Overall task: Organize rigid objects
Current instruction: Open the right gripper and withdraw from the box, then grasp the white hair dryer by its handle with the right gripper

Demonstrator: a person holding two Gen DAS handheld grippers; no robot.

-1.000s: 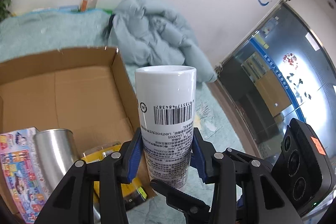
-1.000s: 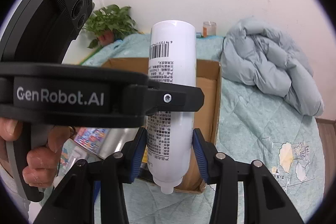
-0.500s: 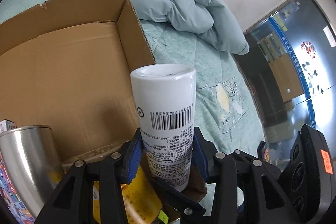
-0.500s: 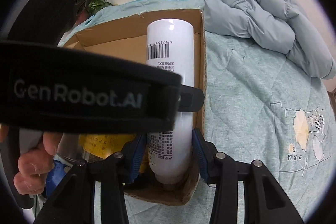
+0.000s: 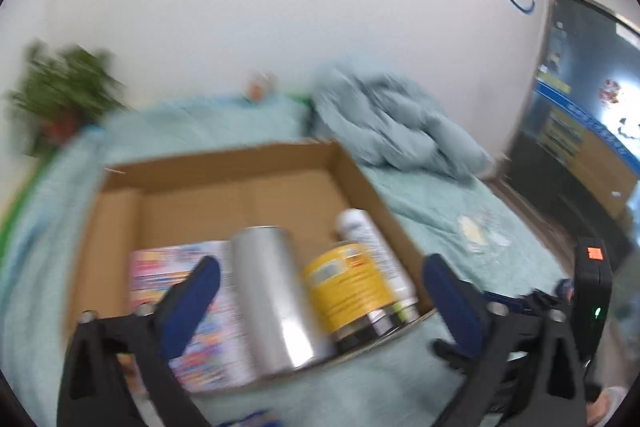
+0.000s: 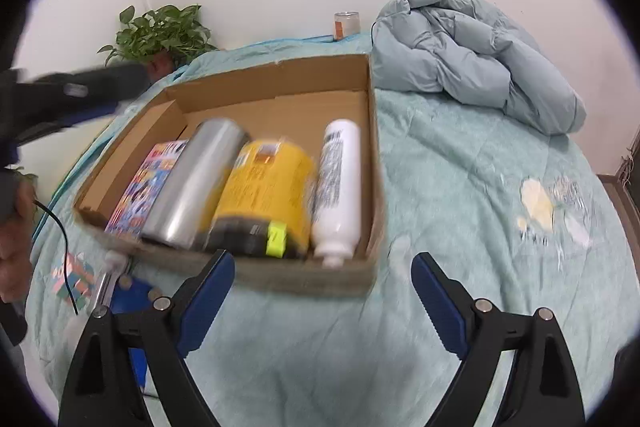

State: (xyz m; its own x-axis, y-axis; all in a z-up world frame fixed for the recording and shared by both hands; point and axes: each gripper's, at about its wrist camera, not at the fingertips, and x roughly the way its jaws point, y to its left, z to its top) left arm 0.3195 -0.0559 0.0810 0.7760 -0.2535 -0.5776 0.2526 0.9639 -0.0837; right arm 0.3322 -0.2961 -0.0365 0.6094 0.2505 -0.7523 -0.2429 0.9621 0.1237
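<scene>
Against the right wall of the cardboard box (image 6: 372,131) lies the white bottle (image 6: 338,187), on its side with its cap toward the near wall. It rests well ahead of the right tool (image 6: 322,301), whose jaws have just been opening and now stand wide with nothing between them. The left tool (image 5: 320,295) has likewise just been opening; it gapes wide and empty, the box contents showing beyond its blue pads. Touching the bottle on its left is a yellow can (image 6: 266,191), then a silver tumbler (image 6: 194,183) and a colourful box (image 6: 146,183), all packed side by side. The near cardboard wall stands between the right tool and the bottle. Around the carton spreads the green-quilted bed (image 6: 460,207), with a rumpled grey-blue jacket (image 6: 476,59), a potted plant (image 6: 164,33) and a small jar (image 6: 347,23) by the wall.
</scene>
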